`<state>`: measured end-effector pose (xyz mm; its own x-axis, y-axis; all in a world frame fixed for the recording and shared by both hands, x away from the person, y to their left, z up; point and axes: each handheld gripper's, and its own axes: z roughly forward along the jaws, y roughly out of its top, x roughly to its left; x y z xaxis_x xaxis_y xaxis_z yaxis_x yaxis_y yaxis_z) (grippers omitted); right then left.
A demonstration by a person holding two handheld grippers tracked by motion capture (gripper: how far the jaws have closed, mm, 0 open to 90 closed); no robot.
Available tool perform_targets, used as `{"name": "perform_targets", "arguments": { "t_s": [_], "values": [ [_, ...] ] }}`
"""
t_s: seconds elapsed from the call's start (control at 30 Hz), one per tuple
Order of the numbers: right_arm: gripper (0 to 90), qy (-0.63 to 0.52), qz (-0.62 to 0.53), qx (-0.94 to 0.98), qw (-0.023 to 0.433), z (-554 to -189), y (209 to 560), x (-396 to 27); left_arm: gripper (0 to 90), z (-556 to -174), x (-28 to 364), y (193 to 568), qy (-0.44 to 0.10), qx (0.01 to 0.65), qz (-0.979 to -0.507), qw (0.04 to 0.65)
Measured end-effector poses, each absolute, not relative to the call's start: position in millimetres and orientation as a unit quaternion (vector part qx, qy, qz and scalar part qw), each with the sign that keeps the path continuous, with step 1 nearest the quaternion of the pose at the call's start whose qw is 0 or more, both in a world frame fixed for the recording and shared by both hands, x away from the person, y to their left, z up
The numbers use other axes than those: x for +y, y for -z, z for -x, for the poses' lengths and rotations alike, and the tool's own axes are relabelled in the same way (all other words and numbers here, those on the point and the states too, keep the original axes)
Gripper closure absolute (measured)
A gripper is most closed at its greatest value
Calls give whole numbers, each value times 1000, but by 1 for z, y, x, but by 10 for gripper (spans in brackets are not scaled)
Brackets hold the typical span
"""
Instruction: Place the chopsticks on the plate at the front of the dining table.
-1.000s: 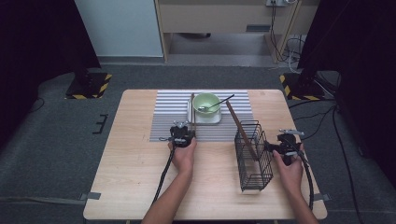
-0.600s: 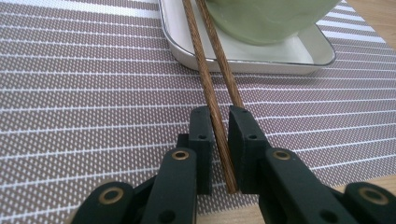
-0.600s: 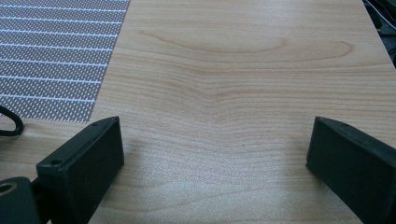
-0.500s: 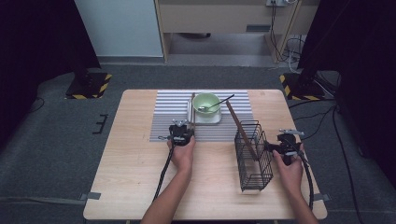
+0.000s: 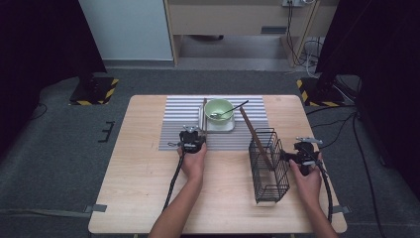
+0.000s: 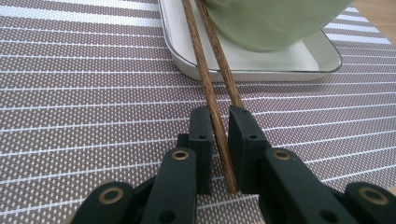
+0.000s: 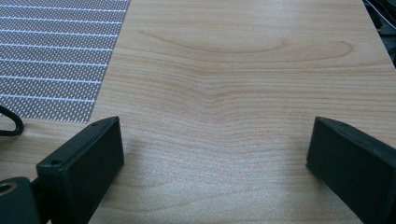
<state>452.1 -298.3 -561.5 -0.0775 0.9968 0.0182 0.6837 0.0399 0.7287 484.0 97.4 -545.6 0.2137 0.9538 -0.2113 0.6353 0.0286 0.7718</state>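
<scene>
Wood table (image 5: 148, 198), striped mat (image 5: 173, 134); left claw (image 6: 219, 135) clamps chopsticks (image 6: 205, 60), right claw (image 7: 215, 163) apart.

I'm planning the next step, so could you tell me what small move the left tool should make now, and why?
Probably lift straight up a little. The left tool is already closed on one chopstick, whose far end rests on the white tray beside the green bowl; the second chopstick lies alongside, so a gentle lift should separate them.
</scene>
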Motion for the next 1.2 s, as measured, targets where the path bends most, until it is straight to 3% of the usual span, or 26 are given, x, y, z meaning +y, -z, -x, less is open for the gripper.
{"name": "perform_targets", "arguments": {
  "t_s": [0.47, 1.1, 1.2],
  "values": [
    [40, -297, -626, 671, 263, -452, 562, -298, 774, -483, 96, 547, -198, 588, -676, 397],
    [39, -297, -626, 672, 263, -452, 562, -298, 660, -471, 100, 536, -206, 577, -675, 411],
    [39, -297, -626, 672, 264, -452, 562, -298, 608, -469, 97, 534, -216, 569, -679, 411]
  ]
}}
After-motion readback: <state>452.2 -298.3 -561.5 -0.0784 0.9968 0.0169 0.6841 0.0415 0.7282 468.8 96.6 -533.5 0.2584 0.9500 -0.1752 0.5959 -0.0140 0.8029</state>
